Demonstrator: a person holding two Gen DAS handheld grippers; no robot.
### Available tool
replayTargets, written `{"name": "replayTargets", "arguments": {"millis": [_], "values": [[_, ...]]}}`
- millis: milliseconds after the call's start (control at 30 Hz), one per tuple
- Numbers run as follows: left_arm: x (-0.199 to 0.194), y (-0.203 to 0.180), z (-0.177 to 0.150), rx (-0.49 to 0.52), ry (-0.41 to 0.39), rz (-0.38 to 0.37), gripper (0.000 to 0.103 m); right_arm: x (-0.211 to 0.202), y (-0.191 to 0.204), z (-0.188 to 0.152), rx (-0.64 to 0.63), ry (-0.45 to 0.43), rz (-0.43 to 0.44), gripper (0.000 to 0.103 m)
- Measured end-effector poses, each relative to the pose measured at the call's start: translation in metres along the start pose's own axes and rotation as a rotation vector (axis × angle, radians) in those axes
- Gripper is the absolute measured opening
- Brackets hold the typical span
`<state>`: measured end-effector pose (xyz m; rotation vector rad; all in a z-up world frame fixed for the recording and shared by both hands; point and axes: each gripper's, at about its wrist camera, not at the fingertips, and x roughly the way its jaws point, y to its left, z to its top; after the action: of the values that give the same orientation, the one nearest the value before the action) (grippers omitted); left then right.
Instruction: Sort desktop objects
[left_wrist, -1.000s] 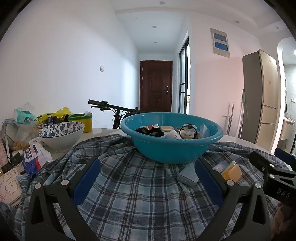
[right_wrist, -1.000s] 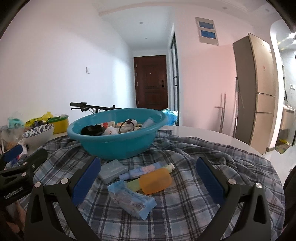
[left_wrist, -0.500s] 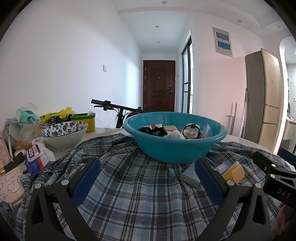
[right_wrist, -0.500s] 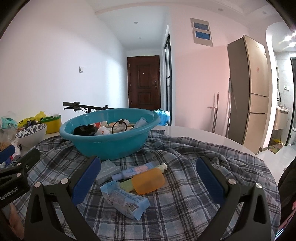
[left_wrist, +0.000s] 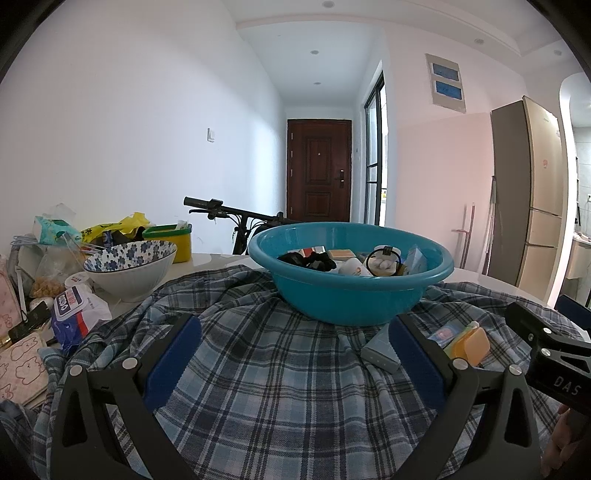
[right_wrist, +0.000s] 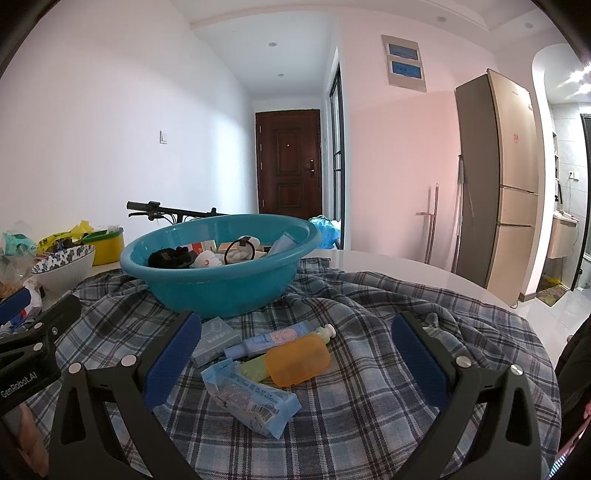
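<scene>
A teal basin (left_wrist: 351, 291) (right_wrist: 221, 284) holding several small items stands on a plaid cloth (left_wrist: 266, 373) (right_wrist: 369, 369). In front of it lie a grey box (right_wrist: 216, 341) (left_wrist: 380, 352), a blue tube (right_wrist: 266, 338), an orange case (right_wrist: 297, 360) (left_wrist: 471, 345), a green bottle (right_wrist: 255, 369) and a blue wipes pack (right_wrist: 251, 398). My right gripper (right_wrist: 295, 354) stands open above these items, nothing held. My left gripper (left_wrist: 293, 363) hovers open over bare cloth, left of the grey box.
A floral bowl (left_wrist: 129, 267), a yellow tub (left_wrist: 173, 240), snack packets (left_wrist: 74, 310) and bags crowd the table's left side. A bicycle handlebar (left_wrist: 207, 205) shows behind the basin. A fridge (right_wrist: 498, 177) stands at the right; the white table edge (right_wrist: 424, 269) curves beyond the cloth.
Both views have shifted slightly; the basin and items sit a little lower and closer in the right wrist view. Both grippers have stayed open, and no item has moved.
</scene>
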<state>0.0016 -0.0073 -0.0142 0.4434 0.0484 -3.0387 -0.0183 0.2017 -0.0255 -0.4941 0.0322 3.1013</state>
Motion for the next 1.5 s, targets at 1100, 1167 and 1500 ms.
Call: {"name": "replayTargets", "arguments": {"millis": [1100, 1167, 1500], "values": [[-0.0009, -0.0016, -0.0002, 0.004, -0.003, 0.0, 0.103, -0.001, 0.0017, 0.0, 0.002, -0.004, 0.01, 0.102], [-0.0008, -0.0017, -0.0001, 0.004, -0.003, 0.0, 0.103, 0.0003, 0.001, 0.0005, 0.005, 0.0, 0.007, 0.102], [-0.0008, -0.0023, 0.0001, 0.014, 0.004, -0.02, 0.103, -0.001, 0.002, 0.0002, 0.004, -0.006, -0.005, 0.102]]}}
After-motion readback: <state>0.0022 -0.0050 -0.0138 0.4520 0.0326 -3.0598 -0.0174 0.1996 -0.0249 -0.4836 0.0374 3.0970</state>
